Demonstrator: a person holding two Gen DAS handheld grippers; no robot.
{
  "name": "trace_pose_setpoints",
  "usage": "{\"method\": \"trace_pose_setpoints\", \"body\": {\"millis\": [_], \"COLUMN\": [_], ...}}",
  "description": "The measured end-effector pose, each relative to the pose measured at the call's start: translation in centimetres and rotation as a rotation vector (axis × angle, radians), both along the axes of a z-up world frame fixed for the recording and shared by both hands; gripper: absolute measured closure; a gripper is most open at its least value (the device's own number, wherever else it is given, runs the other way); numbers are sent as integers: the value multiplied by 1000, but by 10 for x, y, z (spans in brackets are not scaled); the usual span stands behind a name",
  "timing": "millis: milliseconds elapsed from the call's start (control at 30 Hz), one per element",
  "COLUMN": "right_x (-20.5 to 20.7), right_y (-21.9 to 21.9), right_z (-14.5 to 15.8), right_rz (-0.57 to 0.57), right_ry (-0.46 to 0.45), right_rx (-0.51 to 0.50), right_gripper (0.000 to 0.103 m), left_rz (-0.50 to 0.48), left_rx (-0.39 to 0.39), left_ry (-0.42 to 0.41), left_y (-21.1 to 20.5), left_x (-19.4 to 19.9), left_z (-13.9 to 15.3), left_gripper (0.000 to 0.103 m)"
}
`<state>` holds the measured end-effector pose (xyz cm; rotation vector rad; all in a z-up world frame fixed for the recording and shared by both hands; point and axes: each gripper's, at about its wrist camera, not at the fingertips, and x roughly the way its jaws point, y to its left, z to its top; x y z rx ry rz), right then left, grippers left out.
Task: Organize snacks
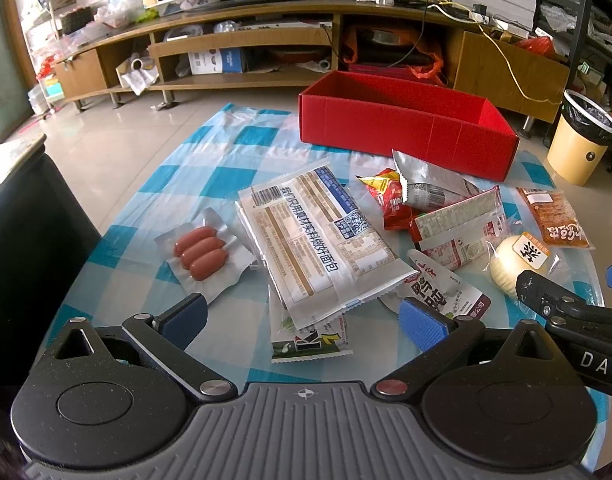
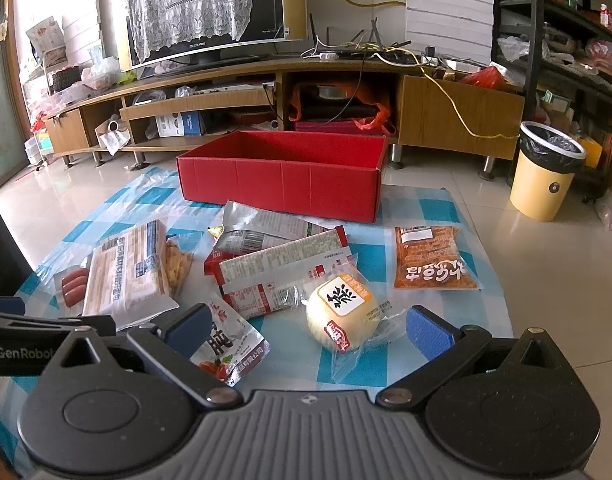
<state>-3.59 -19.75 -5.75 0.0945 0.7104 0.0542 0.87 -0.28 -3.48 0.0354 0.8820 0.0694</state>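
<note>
While your snacks lie scattered on the blue-checked sheet [image 2: 434, 208], the red box [image 2: 282, 184] beyond them sits open-topped, and what shows of its inside holds nothing. Your right gripper [image 2: 306, 332] has its fingers spread wide and empty, with the round wrapped bun [image 2: 340, 314] lying between the two blue pads and just ahead of them. Off the left pad lies a small white-and-red sachet [image 2: 230, 344]; ahead of the bun a red-and-white packet [image 2: 284, 272] rests across a silver pouch [image 2: 258, 220], and to the right, apart from the heap, lies an orange bag [image 2: 434, 260]. Your left gripper [image 1: 304, 316] is likewise spread wide, gripping nothing, and the large bread pack [image 1: 320, 236] lies flat ahead of the gap between its pads, overlapping a green-printed packet [image 1: 310, 340]. Past its left pad sits the sealed sausage pack [image 1: 202, 252]. Behind the box runs the wooden TV stand [image 2: 458, 116], and a yellow bin [image 2: 542, 172] with a black liner stands on the floor far right.
</note>
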Motion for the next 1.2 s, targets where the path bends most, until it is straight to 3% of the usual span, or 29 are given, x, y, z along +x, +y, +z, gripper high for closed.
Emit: {"method": "trace_pose_setpoints", "body": {"millis": [867,1200], "right_x": [6,25], "right_y": [4,7], "right_z": [-4,-6], "right_rz": [10,56], "right_ry": [37,48], "right_rx": [-2,3], "right_gripper": [2,2], "left_rz": [8,48], "left_rx": [8,-54], "left_ry": [20,57], "left_y": [3,25], "left_x": [3,16], "left_z": [-4,-3], "left_gripper": [0,0]}}
